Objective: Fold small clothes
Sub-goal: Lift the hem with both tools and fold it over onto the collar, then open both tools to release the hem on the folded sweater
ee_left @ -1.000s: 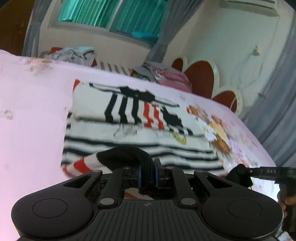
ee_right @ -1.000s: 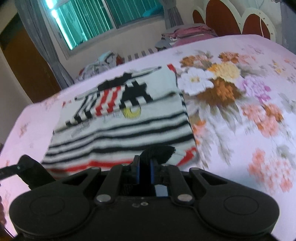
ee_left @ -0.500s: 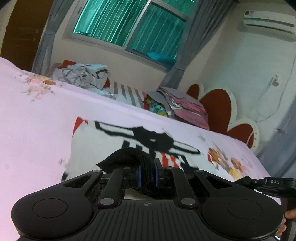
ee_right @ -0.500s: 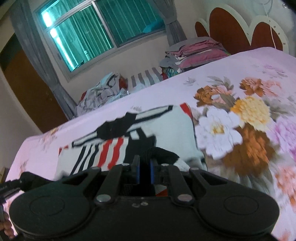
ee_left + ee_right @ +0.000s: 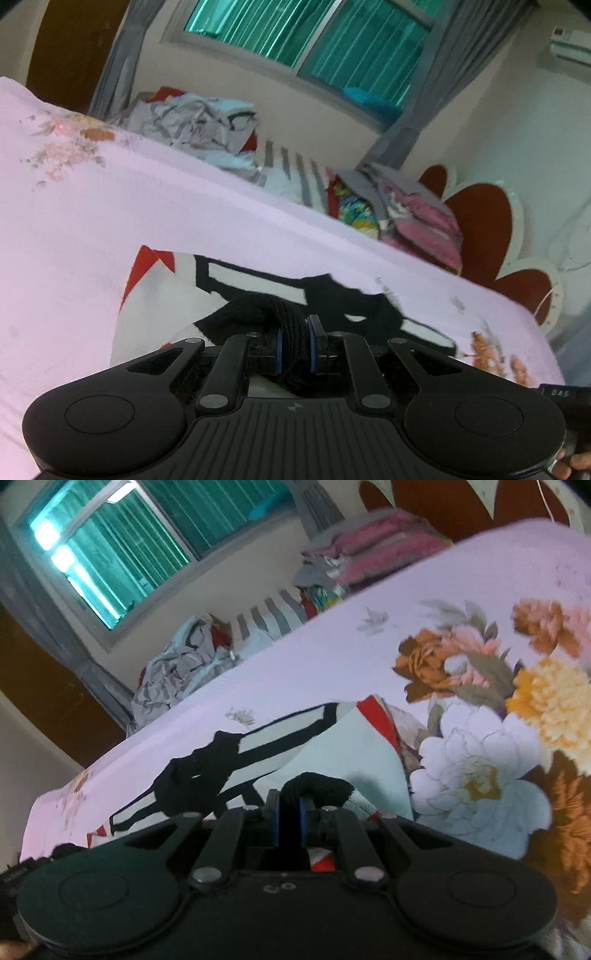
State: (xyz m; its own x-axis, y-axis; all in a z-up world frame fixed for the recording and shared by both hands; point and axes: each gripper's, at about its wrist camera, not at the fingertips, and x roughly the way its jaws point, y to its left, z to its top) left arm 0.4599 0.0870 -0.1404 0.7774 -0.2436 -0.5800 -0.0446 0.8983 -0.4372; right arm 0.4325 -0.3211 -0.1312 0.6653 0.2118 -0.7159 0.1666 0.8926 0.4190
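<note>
Both grippers, left (image 5: pixel 294 347) and right (image 5: pixel 289 821), have carried the shirt's (image 5: pixel 258 280) near hem toward its far edge on the bed (image 5: pixel 110 206); a second ago the striped body lay exposed. Fingers clamp black hem. The fold is nearly closed.

The bed (image 5: pixel 229 221) is covered by a pale pink sheet (image 5: pixel 332 657) printed with large flowers (image 5: pixel 480 775). A white garment (image 5: pixel 159 295) with black and red markings lies flat on the sheet, its right edge just beside the flowers. At the far edge sit 2 heaps: a crumpled grey pile (image 5: pixel 199 118) and a pink stack (image 5: pixel 417 210).
</note>
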